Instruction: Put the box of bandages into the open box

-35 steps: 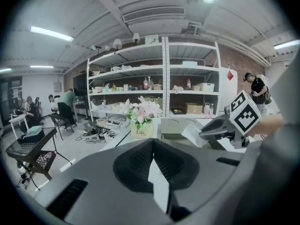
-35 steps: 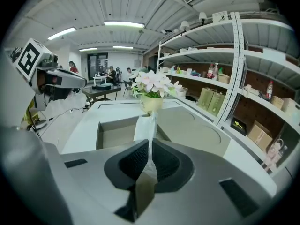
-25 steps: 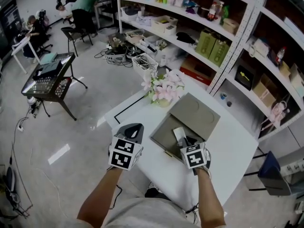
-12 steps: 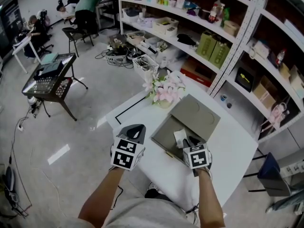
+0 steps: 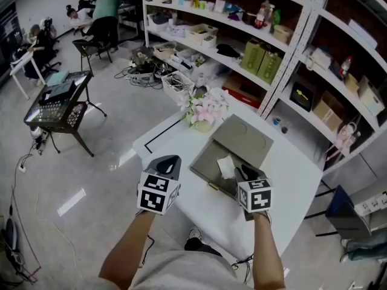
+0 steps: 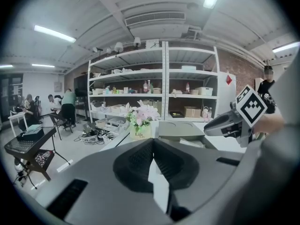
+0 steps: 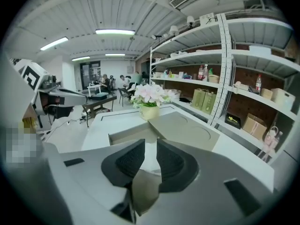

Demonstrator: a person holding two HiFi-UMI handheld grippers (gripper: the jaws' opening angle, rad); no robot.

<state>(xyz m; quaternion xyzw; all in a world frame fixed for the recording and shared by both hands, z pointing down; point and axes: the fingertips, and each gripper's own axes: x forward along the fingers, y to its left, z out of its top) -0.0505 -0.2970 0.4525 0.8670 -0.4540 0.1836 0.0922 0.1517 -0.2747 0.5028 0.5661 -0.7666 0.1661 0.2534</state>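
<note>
Hard to tell: whether the spread right tool [image 7: 149, 142] touches the bandages [image 5: 225, 167]; only a white sliver shows between its jaws.
Bandages: small white carton, inside the box [image 5: 208, 159], just ahead of the right tool.
Box: flat grey cardboard, lid laid open, on the white desk [image 5: 284, 175].
Left tool [image 6: 152, 142]: ribbed dark pads pressed together, empty, left of the box.

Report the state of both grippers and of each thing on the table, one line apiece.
open box: open, its lid folded back flat on the table.
box of bandages: lying inside the open box, not clamped.
right gripper: jaws apart, over the open box.
left gripper: jaws together, nothing between them.
flower pot: upright, beside the open box.
</note>
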